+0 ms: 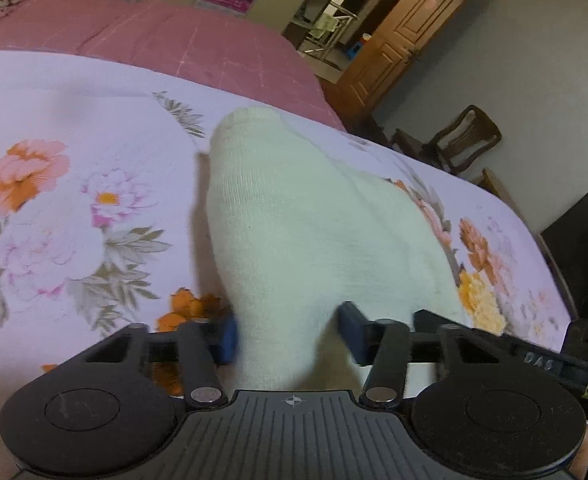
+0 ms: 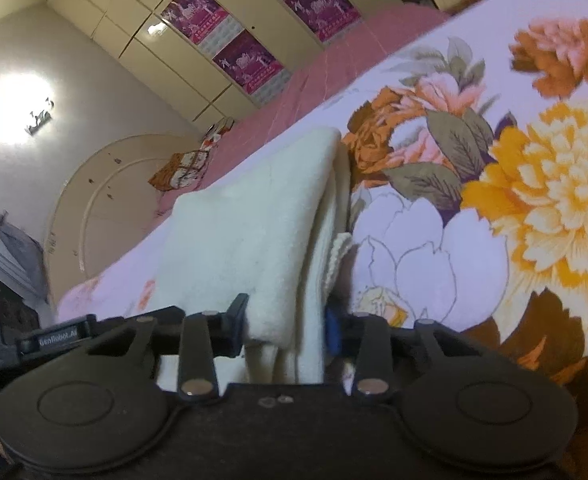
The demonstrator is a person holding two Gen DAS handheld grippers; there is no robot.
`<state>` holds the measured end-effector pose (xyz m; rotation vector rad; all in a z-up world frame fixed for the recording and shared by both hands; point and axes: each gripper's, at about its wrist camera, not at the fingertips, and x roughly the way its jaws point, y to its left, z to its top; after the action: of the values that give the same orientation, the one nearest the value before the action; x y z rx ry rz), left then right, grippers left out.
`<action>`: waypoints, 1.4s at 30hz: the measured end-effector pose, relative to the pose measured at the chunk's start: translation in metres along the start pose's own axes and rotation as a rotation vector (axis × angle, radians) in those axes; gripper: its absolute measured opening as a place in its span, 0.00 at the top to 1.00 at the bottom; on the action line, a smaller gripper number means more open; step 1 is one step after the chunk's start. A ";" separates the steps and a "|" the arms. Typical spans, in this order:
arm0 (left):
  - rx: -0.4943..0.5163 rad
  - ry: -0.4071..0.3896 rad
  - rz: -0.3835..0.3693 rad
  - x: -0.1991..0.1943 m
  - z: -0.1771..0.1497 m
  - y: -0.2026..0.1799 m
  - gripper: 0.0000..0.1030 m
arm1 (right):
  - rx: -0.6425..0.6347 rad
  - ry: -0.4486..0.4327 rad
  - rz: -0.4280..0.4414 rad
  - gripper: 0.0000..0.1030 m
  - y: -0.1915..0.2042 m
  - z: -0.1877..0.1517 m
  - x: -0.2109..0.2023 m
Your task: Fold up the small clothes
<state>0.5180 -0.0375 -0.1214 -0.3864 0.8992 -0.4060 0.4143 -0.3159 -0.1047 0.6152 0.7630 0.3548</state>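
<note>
Left wrist: left gripper (image 1: pixel 288 336) fingers clamp sock (image 1: pixel 294 216) | right gripper (image 2: pixel 286 326) fingers clamp sock

Dim, warm indoor light — glaring lamp (image 2: pixel 16 110), motion blur, fisheye-bent edges.

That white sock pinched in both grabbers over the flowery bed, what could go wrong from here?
The white sock sits between the left gripper fingers with only its end caught, so it might slip out if pulled. In the right gripper several layers are bunched, and one ribbed edge pokes out loose, so the fold may come out uneven. Both views are blurred, so a quick move could also drag the floral sheet.
</note>
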 end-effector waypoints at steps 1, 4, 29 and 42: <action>0.001 -0.011 -0.001 -0.002 0.000 0.000 0.59 | -0.015 -0.003 -0.007 0.70 0.003 0.000 0.001; 0.034 -0.050 0.017 -0.010 -0.001 -0.005 0.69 | -0.059 -0.011 -0.025 0.72 0.012 0.001 -0.002; 0.154 -0.152 0.025 -0.165 -0.005 0.034 0.73 | -0.229 -0.089 -0.090 0.73 0.157 -0.033 -0.028; 0.060 -0.114 0.131 -0.248 -0.044 0.161 0.73 | -0.211 0.051 0.008 0.73 0.253 -0.111 0.044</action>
<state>0.3728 0.2159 -0.0584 -0.2904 0.7944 -0.2869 0.3423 -0.0558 -0.0306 0.4122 0.7600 0.4537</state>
